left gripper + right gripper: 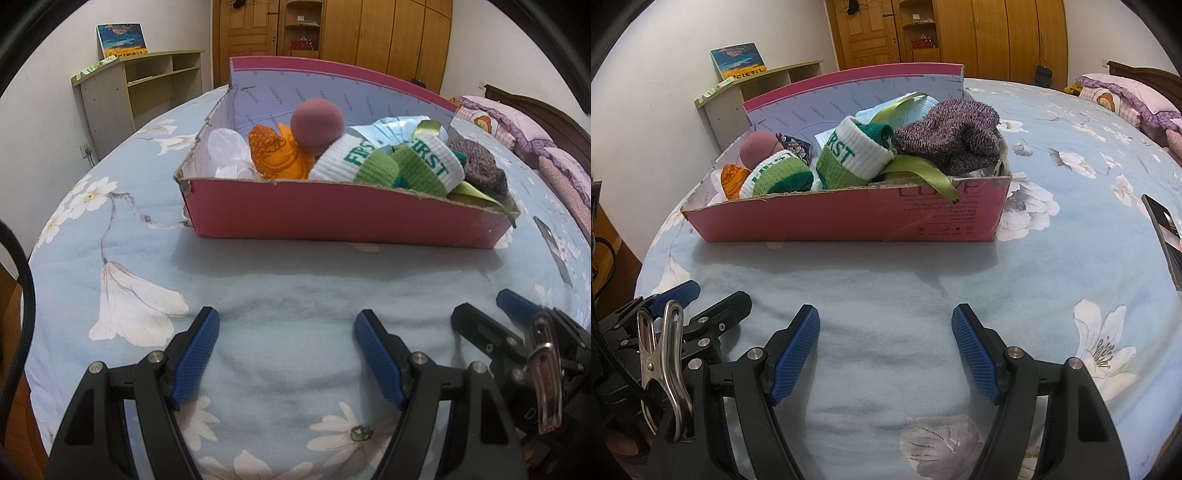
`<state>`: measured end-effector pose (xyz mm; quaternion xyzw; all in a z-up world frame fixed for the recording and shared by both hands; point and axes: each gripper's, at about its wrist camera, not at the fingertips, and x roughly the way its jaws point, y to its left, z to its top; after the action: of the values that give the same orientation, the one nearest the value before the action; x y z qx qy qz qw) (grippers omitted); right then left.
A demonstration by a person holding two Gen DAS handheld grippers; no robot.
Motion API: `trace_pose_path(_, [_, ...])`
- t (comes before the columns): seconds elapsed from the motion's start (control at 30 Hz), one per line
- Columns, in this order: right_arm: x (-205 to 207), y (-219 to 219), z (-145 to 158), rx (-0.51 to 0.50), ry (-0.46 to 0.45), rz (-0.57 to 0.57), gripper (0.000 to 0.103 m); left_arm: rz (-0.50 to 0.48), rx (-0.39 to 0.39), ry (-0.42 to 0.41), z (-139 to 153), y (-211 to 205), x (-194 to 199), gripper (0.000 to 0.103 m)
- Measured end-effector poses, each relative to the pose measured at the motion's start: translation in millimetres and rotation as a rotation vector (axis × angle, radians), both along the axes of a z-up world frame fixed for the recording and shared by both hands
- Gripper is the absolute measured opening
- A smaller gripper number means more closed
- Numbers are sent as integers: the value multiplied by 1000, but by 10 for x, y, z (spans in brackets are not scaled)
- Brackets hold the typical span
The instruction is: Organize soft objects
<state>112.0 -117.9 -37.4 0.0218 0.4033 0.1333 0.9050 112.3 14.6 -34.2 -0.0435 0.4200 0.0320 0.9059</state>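
A pink cardboard box (pixel 332 218) (pixel 849 218) sits on the flowered blue bedspread, full of soft things. Inside lie a dusty-pink ball (pixel 317 125) (pixel 759 147), an orange cloth (pixel 275 153), white gauzy fabric (pixel 225 151), two white-and-green socks (pixel 424 164) (pixel 855 157), a purple knit piece (pixel 480 166) (pixel 955 136) and a green ribbon (pixel 923 171). My left gripper (pixel 286 319) stands open over bare bedspread in front of the box, with nothing between its blue pads. My right gripper (pixel 884 315) is open and empty too, beside the left one.
A dark phone (pixel 1165 236) (pixel 552 254) lies on the bedspread to the right. Pink pillows (pixel 517 125) are at the far right. A low shelf unit (pixel 140 92) stands by the wall at left, wooden wardrobes (pixel 369 33) behind. Each gripper body carries a metal clip (pixel 665 354).
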Motion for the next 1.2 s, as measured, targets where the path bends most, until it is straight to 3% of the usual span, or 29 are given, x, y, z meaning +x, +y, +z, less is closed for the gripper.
trace_pose_path(1.2, [-12,-3,-7,6,3,-1,77,0,15,0,-2,-2,22,80])
